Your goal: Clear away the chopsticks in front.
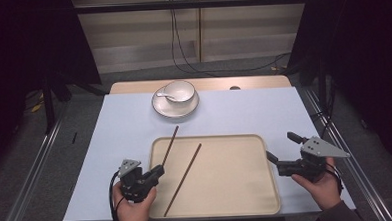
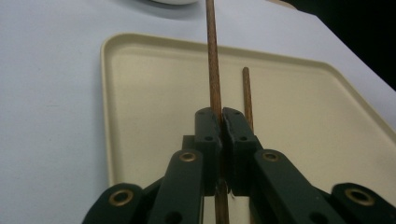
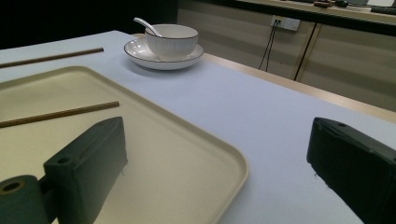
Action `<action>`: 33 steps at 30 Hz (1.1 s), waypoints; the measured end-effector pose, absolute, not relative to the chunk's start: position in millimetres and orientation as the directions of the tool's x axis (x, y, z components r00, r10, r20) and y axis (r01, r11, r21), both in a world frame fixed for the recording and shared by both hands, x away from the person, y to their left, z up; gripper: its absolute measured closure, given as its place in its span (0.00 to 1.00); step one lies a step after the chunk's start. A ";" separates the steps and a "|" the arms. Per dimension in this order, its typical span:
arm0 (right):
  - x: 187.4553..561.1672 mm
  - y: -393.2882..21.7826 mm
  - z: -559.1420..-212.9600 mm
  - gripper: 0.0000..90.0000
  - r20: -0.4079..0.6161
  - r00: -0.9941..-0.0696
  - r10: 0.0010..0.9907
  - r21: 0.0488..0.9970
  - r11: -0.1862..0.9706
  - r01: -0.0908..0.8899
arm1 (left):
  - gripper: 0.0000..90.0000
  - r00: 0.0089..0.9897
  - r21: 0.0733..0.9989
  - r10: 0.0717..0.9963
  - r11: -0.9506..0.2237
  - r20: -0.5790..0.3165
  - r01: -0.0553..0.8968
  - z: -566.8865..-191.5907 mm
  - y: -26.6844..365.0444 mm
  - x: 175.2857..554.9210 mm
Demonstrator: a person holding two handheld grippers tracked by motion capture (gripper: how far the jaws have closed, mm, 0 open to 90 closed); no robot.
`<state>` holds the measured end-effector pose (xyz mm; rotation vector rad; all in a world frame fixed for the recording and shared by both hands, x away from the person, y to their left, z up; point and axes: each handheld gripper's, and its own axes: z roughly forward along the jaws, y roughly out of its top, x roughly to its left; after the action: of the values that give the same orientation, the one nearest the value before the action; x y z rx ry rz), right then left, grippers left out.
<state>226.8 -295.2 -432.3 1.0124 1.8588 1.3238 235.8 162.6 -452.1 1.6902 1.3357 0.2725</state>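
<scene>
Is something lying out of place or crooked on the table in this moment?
Yes. The two chopsticks do not match. One chopstick lies loose in the tray, with its near end over the front rim. The other chopstick, clamped in the left gripper, sticks out past the tray's far rim. The bowl sits neatly on its plate.

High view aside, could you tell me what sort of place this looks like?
Probably a lab recording bench set up like a dining spot: a covered table between metal rails, dark curtains at the sides, and a tray with chopsticks.
</scene>
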 end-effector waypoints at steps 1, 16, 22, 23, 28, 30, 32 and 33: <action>226.8 -295.3 -432.0 0.05 -0.060 -0.504 0.861 0.955 0.197 0.223 | 0.95 0.385 0.762 0.850 0.029 -0.359 0.647 -453.1 161.3 236.0; 226.2 -294.4 -431.3 0.05 -0.065 -0.507 0.860 0.954 0.202 0.221 | 0.95 0.404 0.730 0.843 -0.020 -0.354 0.683 -460.4 153.2 240.7; 226.4 -294.0 -431.3 0.05 -0.061 -0.513 0.856 0.954 0.201 0.222 | 0.94 0.408 0.722 0.836 -0.020 -0.367 0.691 -462.4 151.1 242.4; 226.4 -294.2 -431.2 0.05 -0.062 -0.512 0.857 0.954 0.202 0.223 | 0.94 0.408 0.724 0.839 -0.026 -0.359 0.690 -462.6 150.8 242.7; 226.2 -294.8 -430.8 0.05 -0.062 -0.508 0.859 0.955 0.199 0.220 | 0.92 0.417 0.720 0.831 -0.027 -0.370 0.693 -463.3 147.5 243.8; 226.2 -294.8 -430.6 0.05 -0.059 -0.504 0.861 0.956 0.195 0.220 | 0.91 0.414 0.720 0.832 -0.025 -0.369 0.693 -463.2 147.2 243.9; 225.9 -294.7 -430.7 0.05 -0.060 -0.508 0.859 0.955 0.198 0.222 | 0.90 0.411 0.729 0.833 -0.015 -0.369 0.685 -462.9 147.6 244.3; 225.7 -294.7 -430.5 0.05 -0.062 -0.508 0.859 0.955 0.199 0.220 | 0.88 0.414 0.729 0.831 -0.015 -0.372 0.684 -462.5 148.0 245.0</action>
<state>225.7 -294.7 -430.5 1.0055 1.8607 1.3286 245.0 148.0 -462.5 1.7466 1.3215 0.1994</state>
